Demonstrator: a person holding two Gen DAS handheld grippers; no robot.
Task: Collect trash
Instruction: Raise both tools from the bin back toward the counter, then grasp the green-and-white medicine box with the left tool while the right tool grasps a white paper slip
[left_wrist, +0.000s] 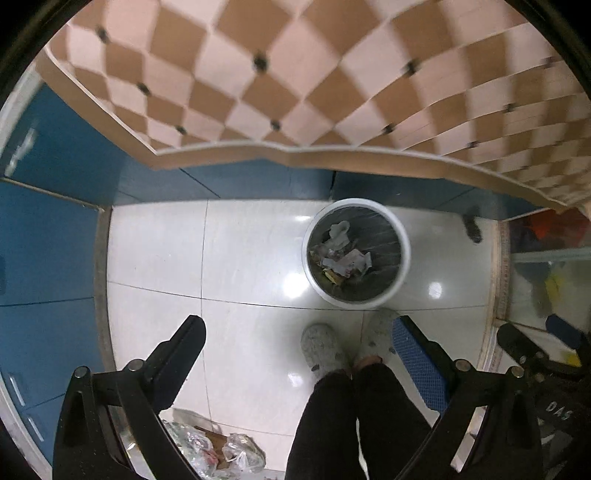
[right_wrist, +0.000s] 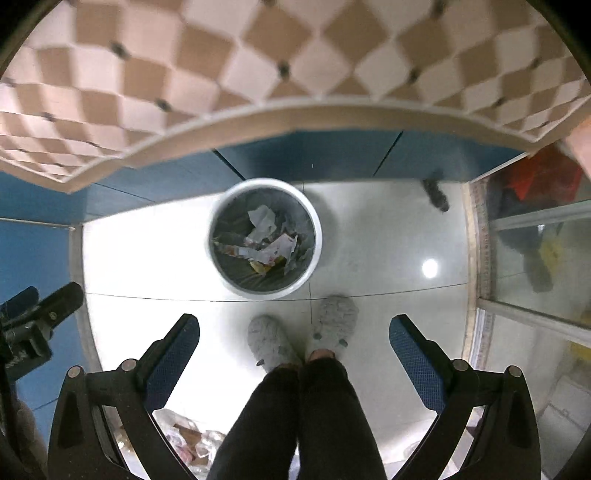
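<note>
On the left stand blue cabinet doors (left_wrist: 48, 236), and low beside them a heap of crumpled plastic bags and cardboard (left_wrist: 214, 450) lies on the white tiled floor (left_wrist: 155, 251), partly behind the left gripper's frame. The left gripper (left_wrist: 299, 338) hangs over the floor with its jaws spread wide and nothing between them. The person's grey slippers (left_wrist: 323, 349) stand in the middle, just before the white trash bin (left_wrist: 356, 253). The bin has a dark liner and already holds torn papers and wrappers. The right gripper (right_wrist: 293, 332) is also wide open and empty, pointing down at the floor near the bin. On the far right a small dark object (right_wrist: 436, 194) lies by the cabinet base; it is too blurred to name. Above all hangs the edge of a desk with a checkered cover (left_wrist: 295, 74).

I judge the next step is picking the loose heap. It is better to lower the left gripper to it, pinch one bag at a bunched fold, not a flat part, and carry it over the bin before releasing.
</note>
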